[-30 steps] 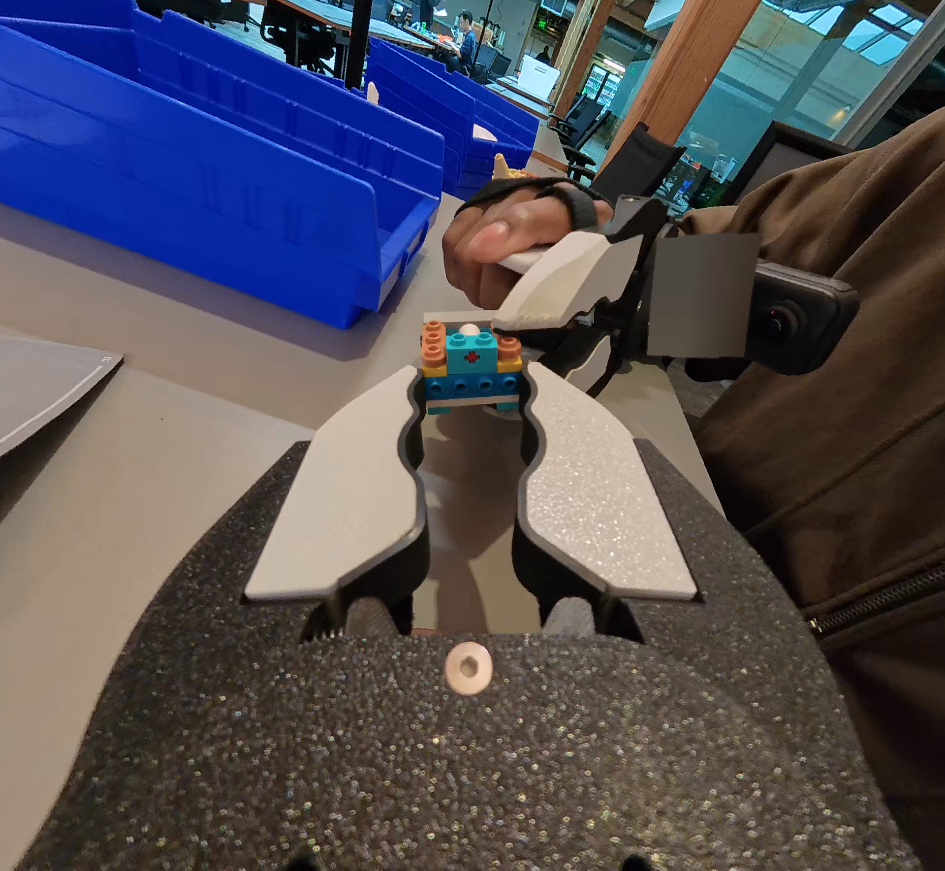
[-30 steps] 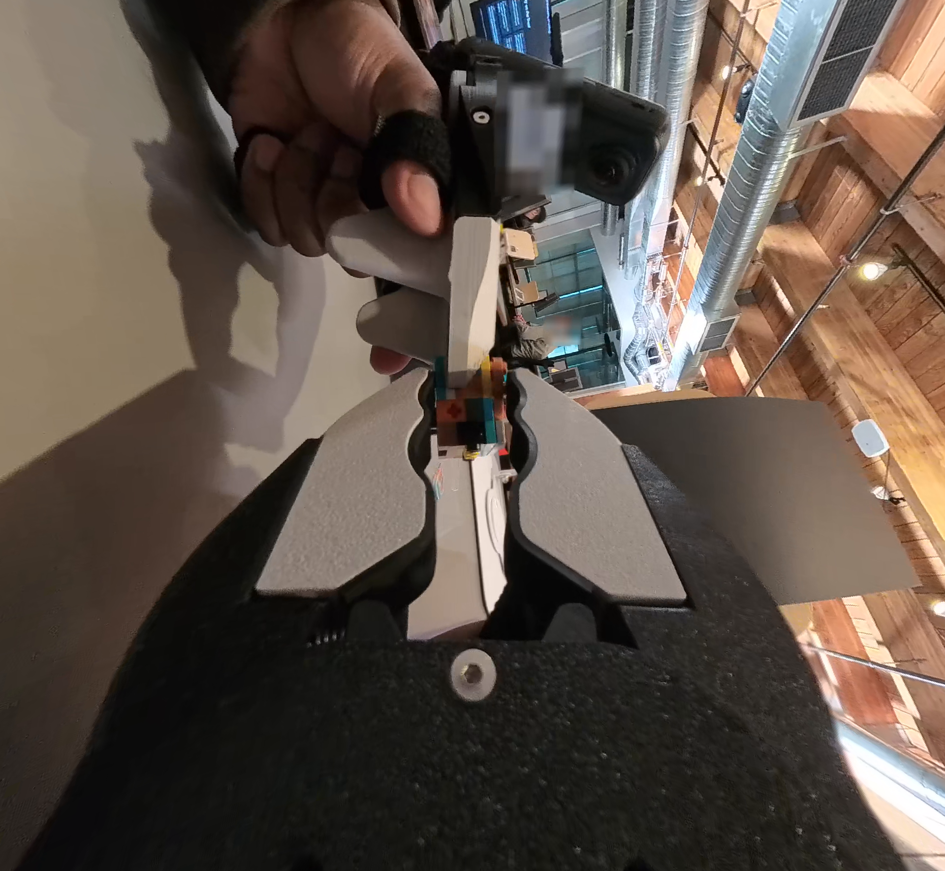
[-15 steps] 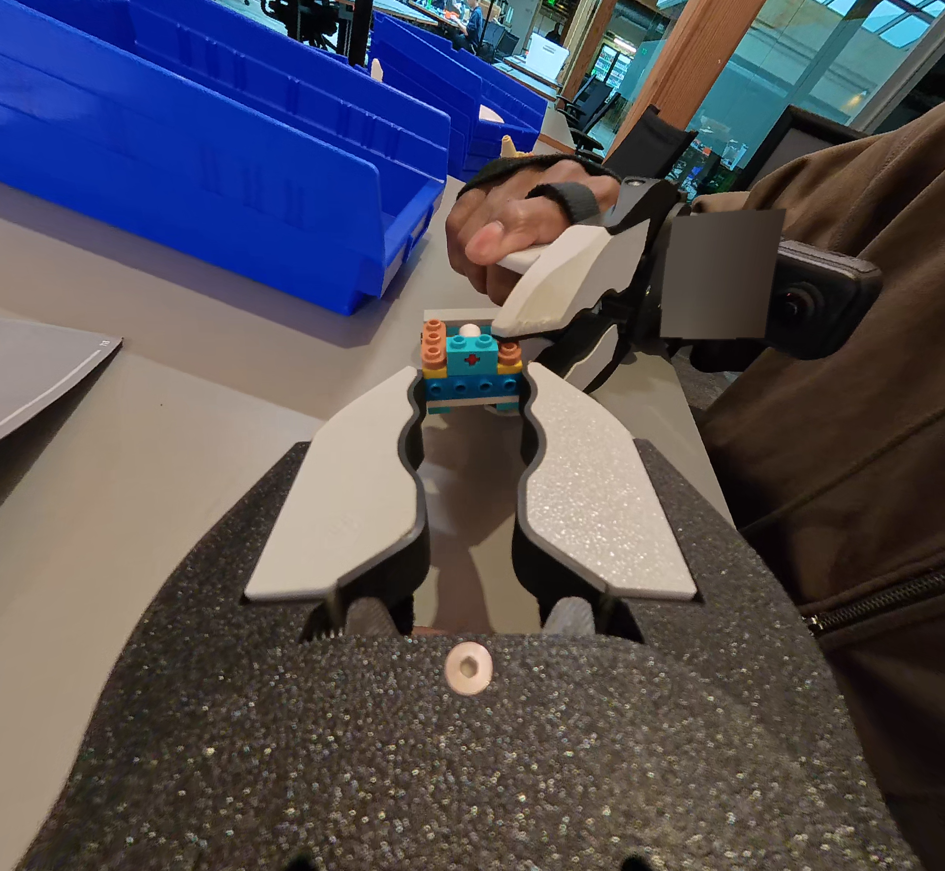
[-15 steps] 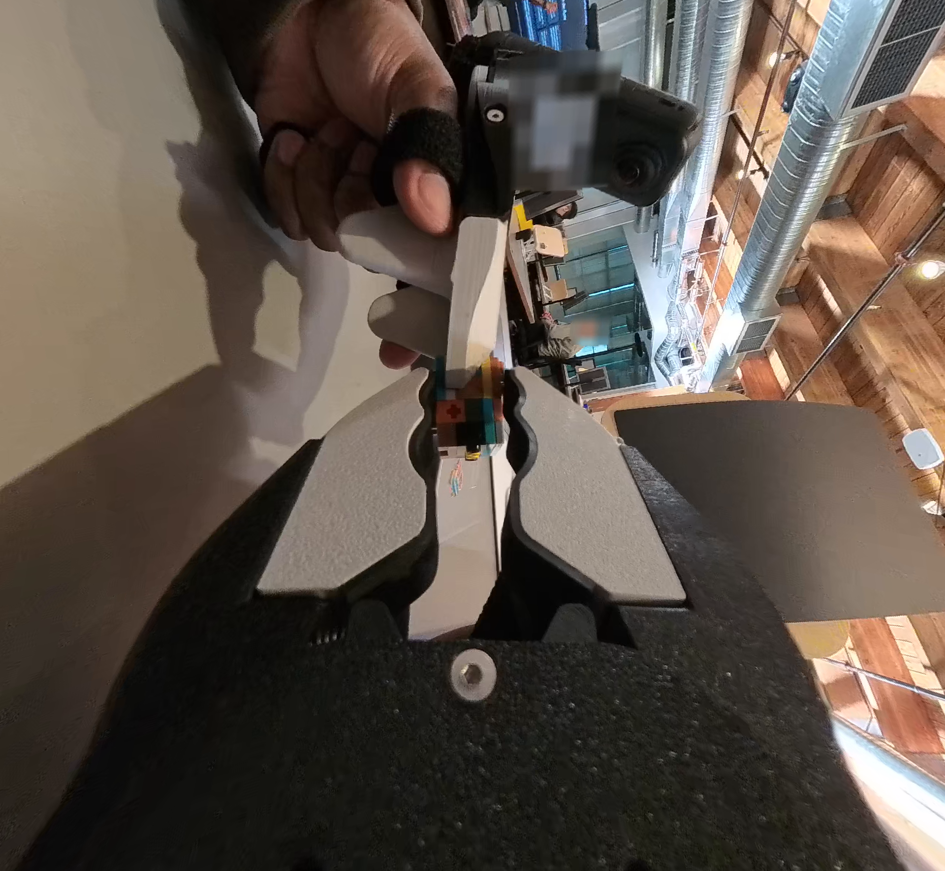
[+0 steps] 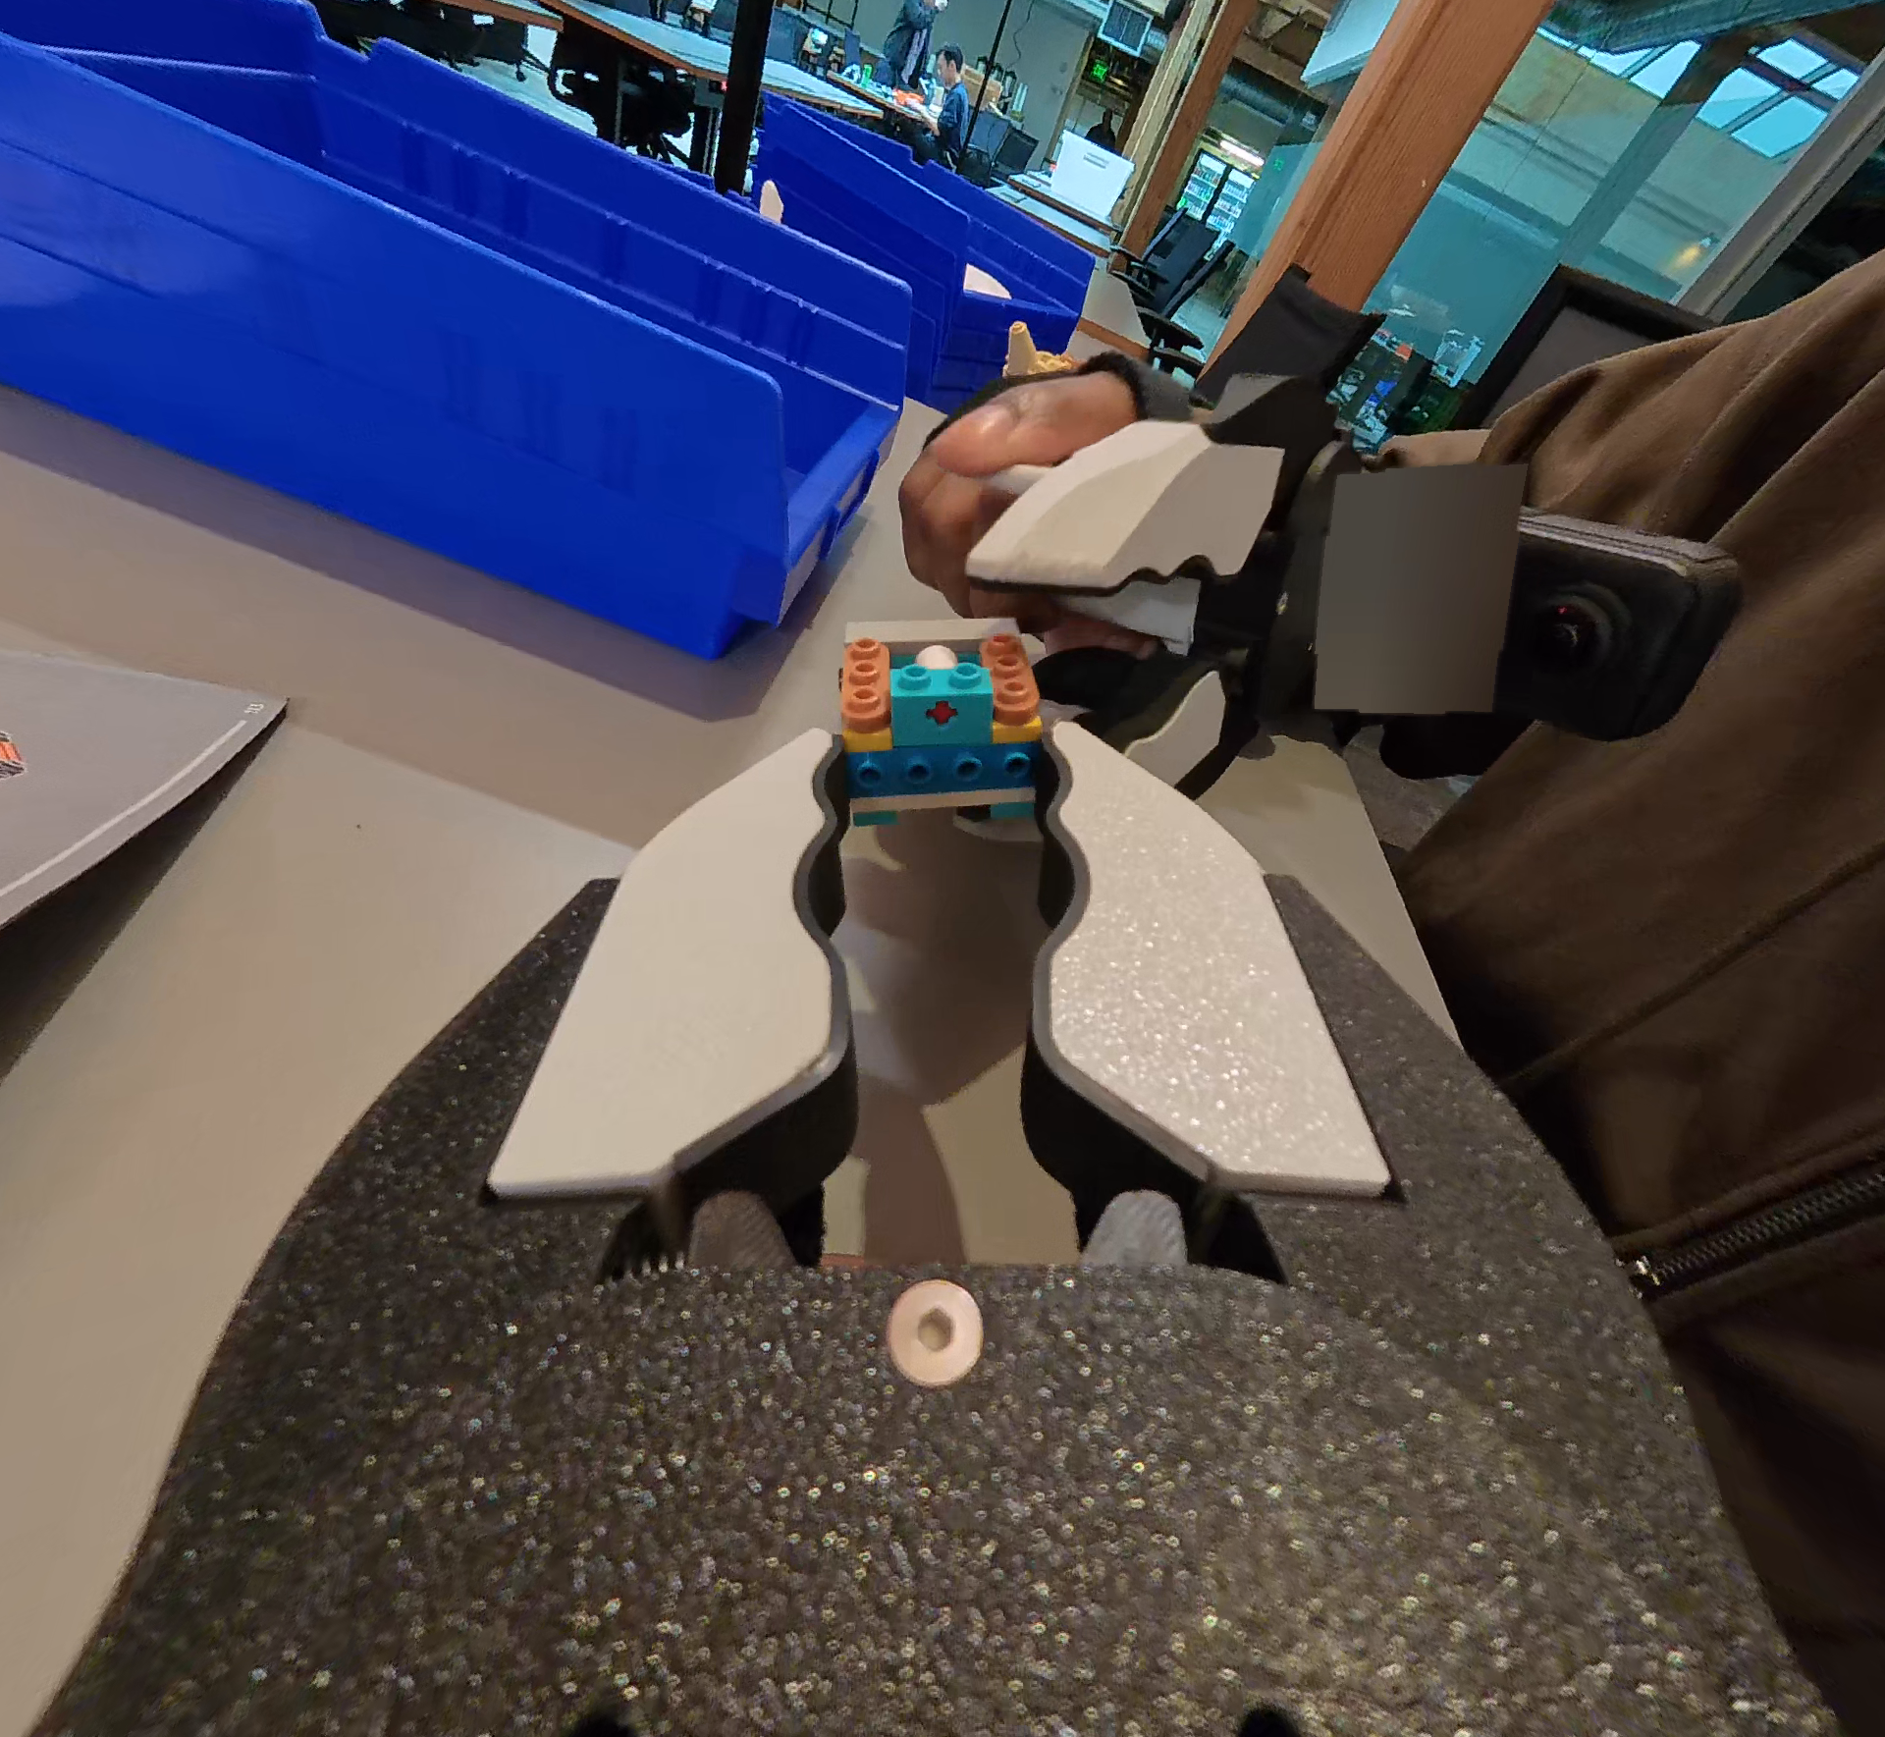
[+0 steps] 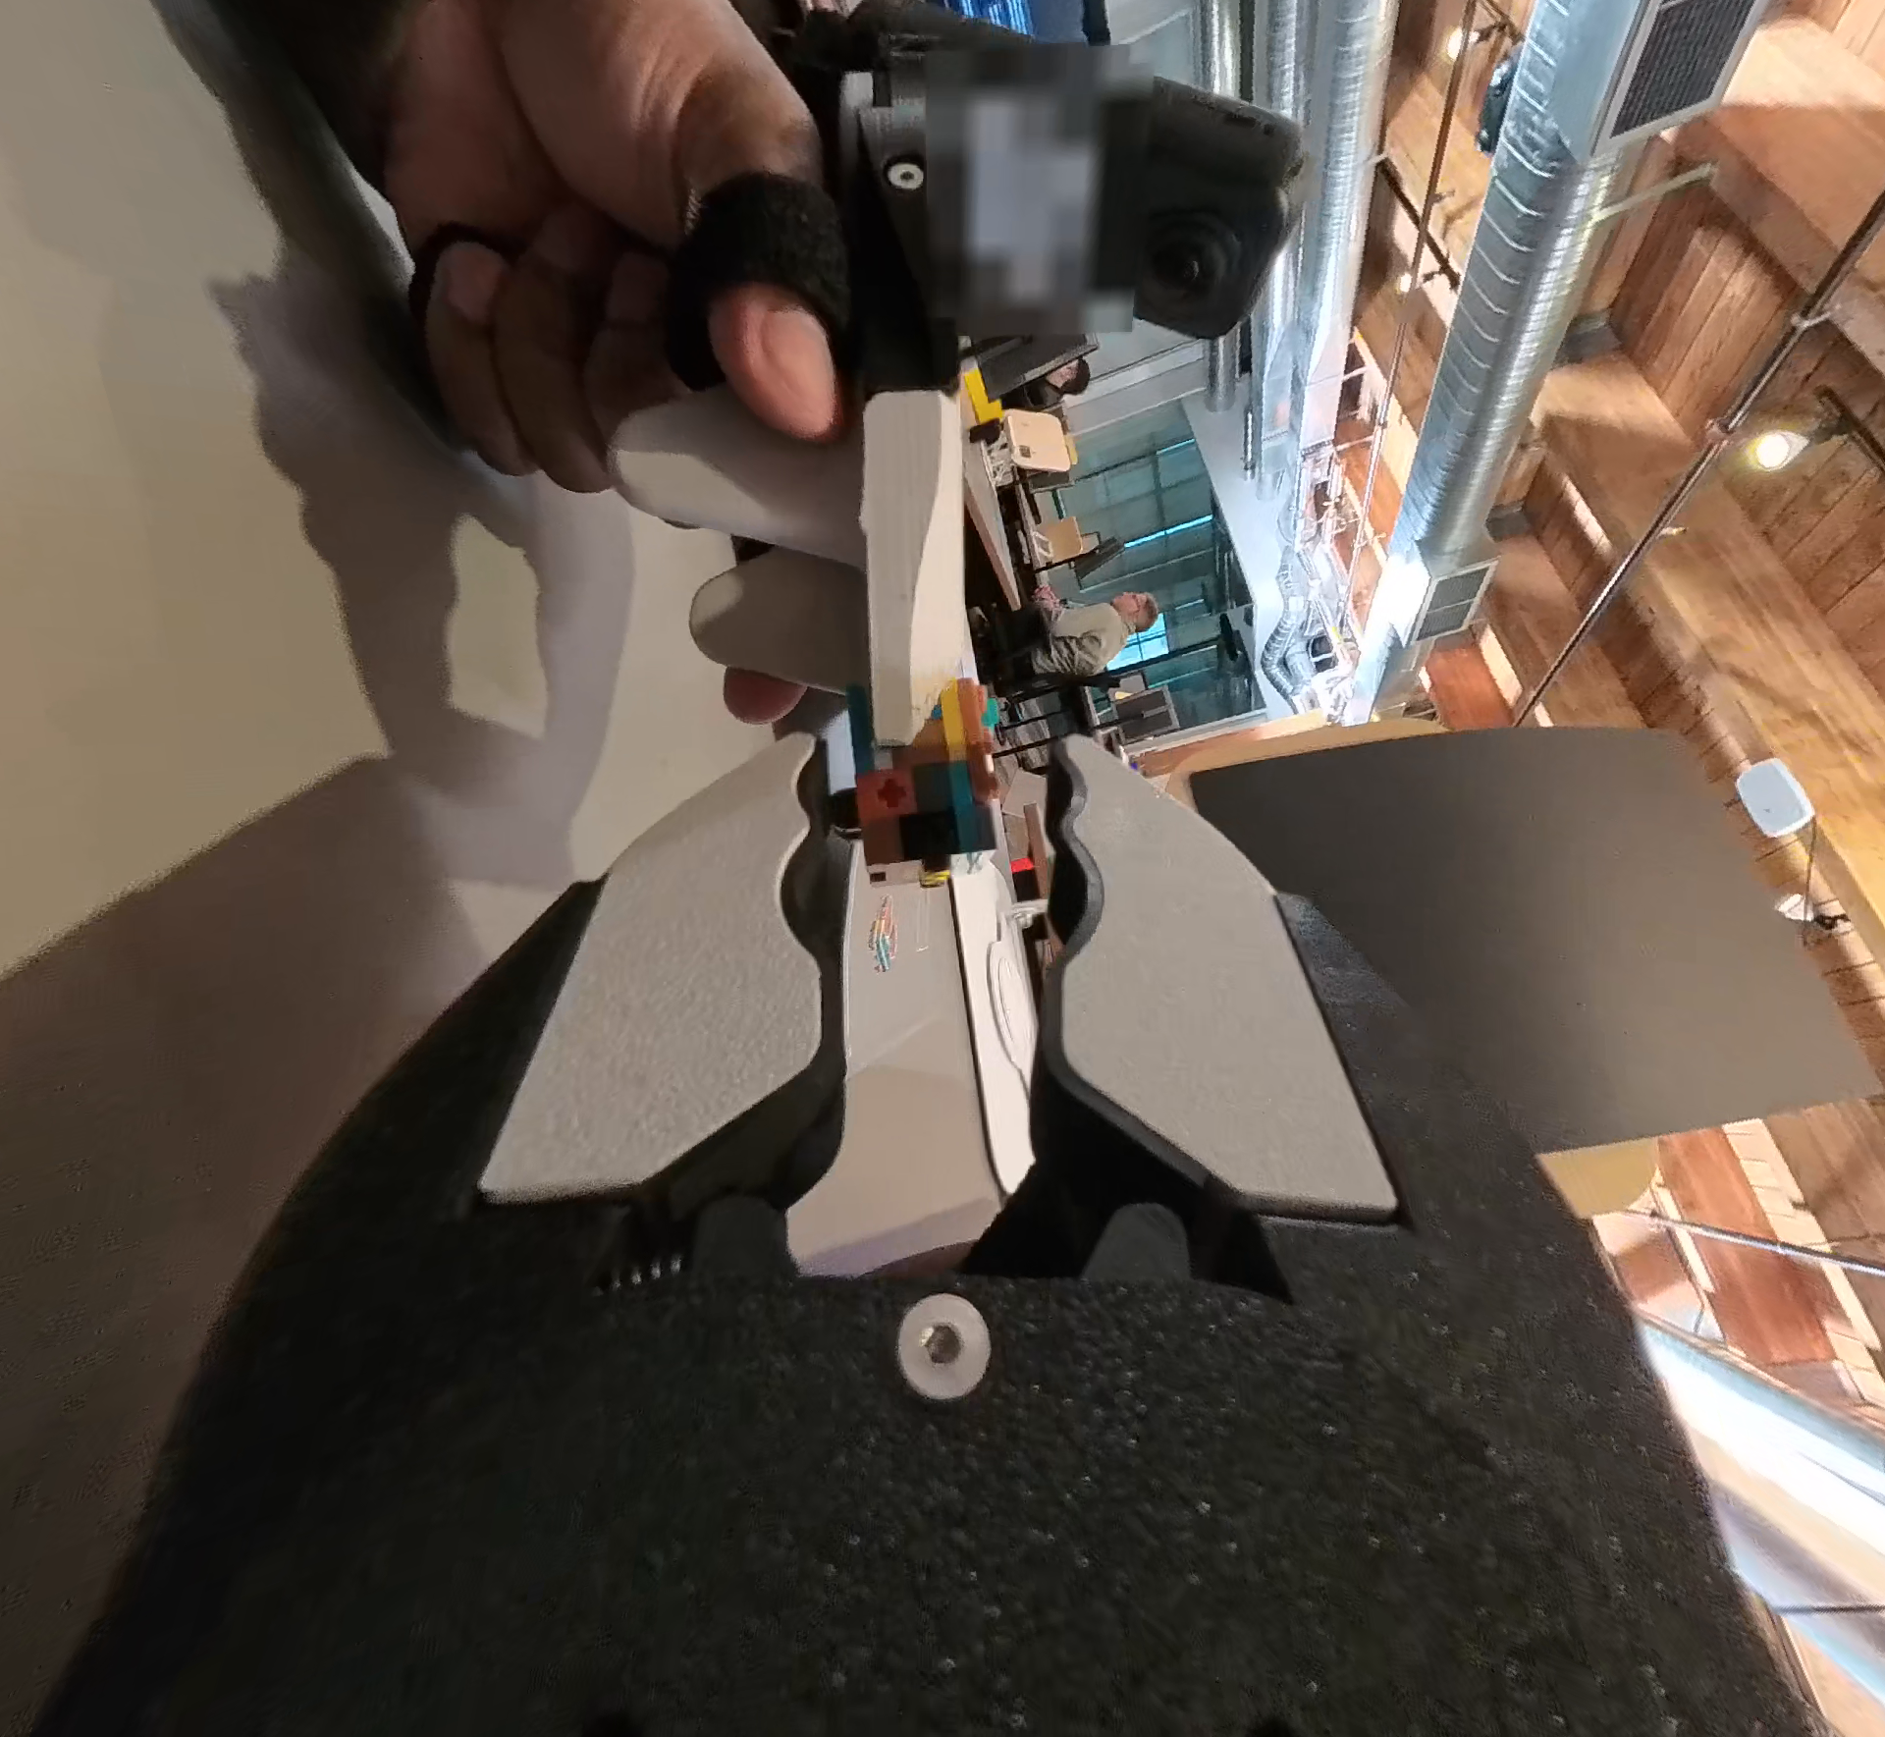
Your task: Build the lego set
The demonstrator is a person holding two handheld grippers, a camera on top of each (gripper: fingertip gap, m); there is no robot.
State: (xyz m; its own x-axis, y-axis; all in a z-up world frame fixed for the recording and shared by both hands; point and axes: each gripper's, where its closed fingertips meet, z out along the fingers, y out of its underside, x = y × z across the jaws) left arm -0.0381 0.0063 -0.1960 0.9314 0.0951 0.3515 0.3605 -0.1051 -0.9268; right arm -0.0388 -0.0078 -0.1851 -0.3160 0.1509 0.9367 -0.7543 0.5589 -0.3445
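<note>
Right tool (image 6: 938, 806) jaws apart, flanking lego model (image 6: 923, 795) pinched by left tool (image 6: 908, 729).

The small multicoloured lego build (image 5: 940, 737) sits upright, clamped between the left gripper (image 5: 940, 775) fingertips.

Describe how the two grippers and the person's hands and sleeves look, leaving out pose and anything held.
Each gripper, left gripper and right gripper, has two flat, light grey fingers with wavy inner edges and dark rims, set on a speckled black body with one pale screw. Each carries a black camera on a black mount. The person wears a brown zipped jacket and black fabric finger loops.
</note>
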